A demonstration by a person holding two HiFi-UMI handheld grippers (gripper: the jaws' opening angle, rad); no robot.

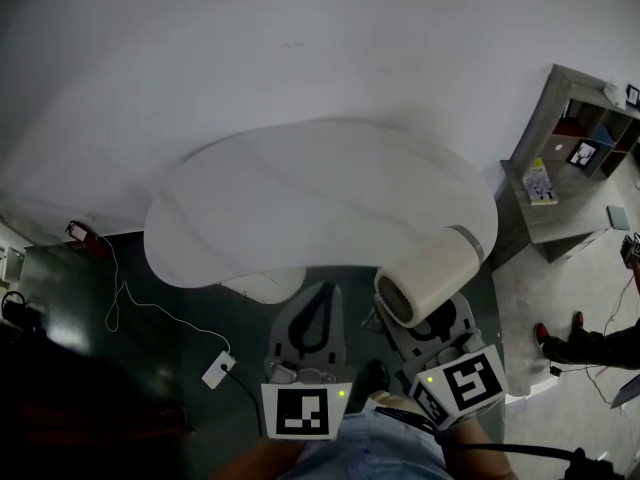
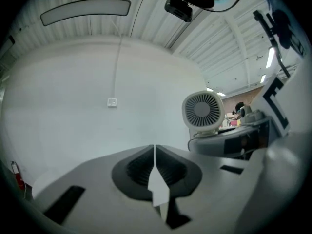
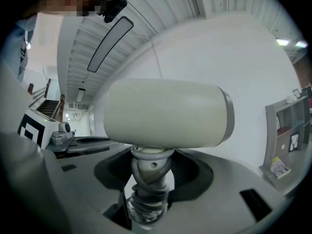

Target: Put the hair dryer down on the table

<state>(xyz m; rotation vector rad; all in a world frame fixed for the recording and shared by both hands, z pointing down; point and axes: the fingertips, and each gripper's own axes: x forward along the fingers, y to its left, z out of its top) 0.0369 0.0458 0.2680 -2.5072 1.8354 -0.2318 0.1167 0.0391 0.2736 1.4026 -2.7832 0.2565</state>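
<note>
A cream hair dryer [image 1: 430,273] with a grey band near one end hangs level over the near right rim of the white table [image 1: 300,198], its round grille facing me. My right gripper [image 1: 425,320] is shut on its handle. In the right gripper view the barrel [image 3: 165,113] lies across the frame above the jaws, and the cord-wrapped handle [image 3: 147,179] sits clamped in my right gripper [image 3: 148,191]. My left gripper [image 1: 322,300] is shut and empty, just off the table's near edge. The left gripper view has the closed left gripper [image 2: 155,165] and the dryer's grille [image 2: 202,110] to its right.
A grey shelf unit [image 1: 580,158] with small items stands to the right of the table. On the dark floor at the left lie a white power adapter [image 1: 218,370] with its cable and a red object [image 1: 80,233]. A person's red shoes [image 1: 558,336] show at the right.
</note>
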